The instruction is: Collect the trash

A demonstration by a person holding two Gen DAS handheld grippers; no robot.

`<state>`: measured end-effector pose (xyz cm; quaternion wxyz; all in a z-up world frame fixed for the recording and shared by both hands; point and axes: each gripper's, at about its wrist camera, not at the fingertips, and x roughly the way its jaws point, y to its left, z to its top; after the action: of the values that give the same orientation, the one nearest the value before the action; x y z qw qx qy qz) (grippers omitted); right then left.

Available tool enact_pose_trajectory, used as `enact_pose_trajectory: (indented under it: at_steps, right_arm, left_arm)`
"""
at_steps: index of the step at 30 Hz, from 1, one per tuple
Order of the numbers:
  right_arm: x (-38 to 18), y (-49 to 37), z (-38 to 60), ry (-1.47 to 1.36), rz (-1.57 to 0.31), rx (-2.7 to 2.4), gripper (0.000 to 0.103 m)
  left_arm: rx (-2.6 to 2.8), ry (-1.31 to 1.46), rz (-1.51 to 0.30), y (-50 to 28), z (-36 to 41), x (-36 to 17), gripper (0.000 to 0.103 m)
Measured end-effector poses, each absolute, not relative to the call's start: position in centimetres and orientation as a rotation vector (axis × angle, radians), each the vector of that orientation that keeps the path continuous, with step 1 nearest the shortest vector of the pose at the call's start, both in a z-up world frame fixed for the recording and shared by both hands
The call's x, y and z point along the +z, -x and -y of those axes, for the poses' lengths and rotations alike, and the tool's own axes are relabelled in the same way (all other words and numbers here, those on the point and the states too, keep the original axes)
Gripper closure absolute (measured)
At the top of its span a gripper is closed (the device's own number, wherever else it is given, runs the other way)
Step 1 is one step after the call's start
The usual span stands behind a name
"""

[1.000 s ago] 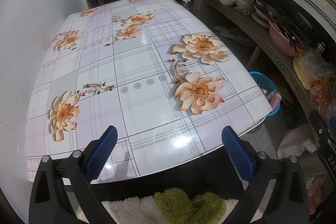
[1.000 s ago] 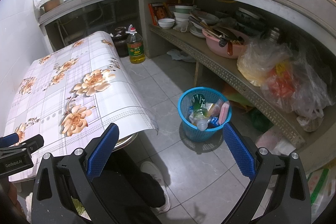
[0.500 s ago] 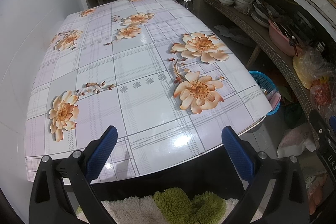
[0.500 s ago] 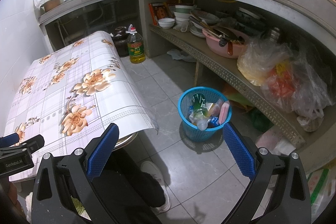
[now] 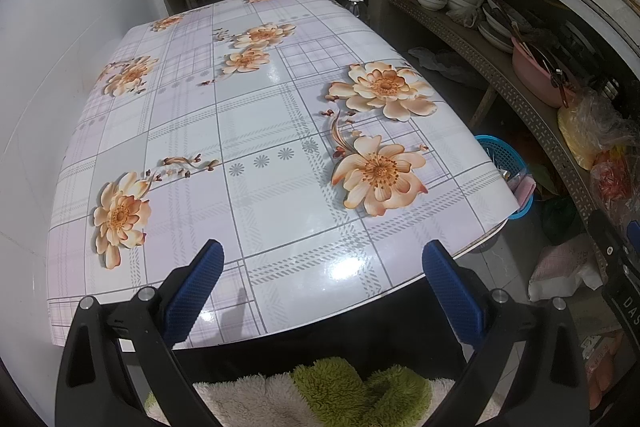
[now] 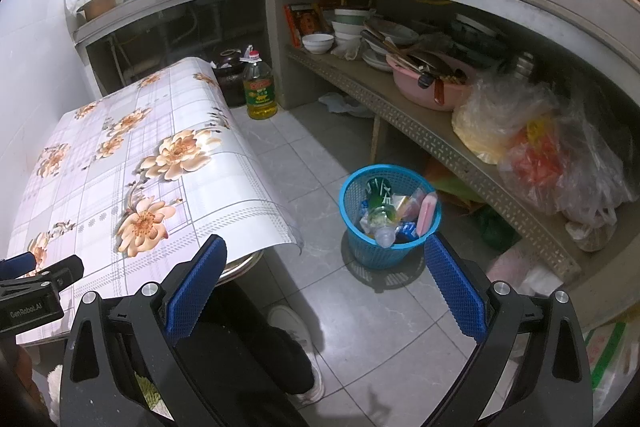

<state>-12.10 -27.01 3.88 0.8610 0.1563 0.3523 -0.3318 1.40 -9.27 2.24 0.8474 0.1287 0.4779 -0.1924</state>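
**Trash in basket, both grippers idle**

Left wrist view: left gripper (image 5: 320, 283) over near edge of worktop (image 5: 256, 131), fingers (image 5: 196, 285) spread wide, nothing between them. No loose trash seen on floral cloth. Blue basket (image 5: 505, 154) off to right, mostly hidden behind worktop edge.

Right wrist view: right gripper (image 6: 326, 285) above tiled floor, fingers (image 6: 456, 293) spread, holding nothing. Basket (image 6: 389, 215) ahead, slightly right of centre, upright on floor, holding trash: green bottle (image 6: 378, 195), pink item (image 6: 426, 213), wrappers. Right gripper judged nearer. Items deeper in basket hard to make out.
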Motion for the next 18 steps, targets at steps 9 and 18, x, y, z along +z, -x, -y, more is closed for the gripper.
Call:
enact_pose_trajectory:
  at_steps: [9,18]
  right_arm:
    - [3.90,12.12,27.05,-0.326,-0.740,-0.694,0.008]
    - [3.94,12.12,27.02,-0.327,-0.741,-0.694,0.008]
  left_arm:
    - [-0.405,-0.271,-1.008,-1.35,9.25,2.26,0.006]
    - [-0.406,-0.271,-1.009,-1.35,9.23,2.21,0.006]
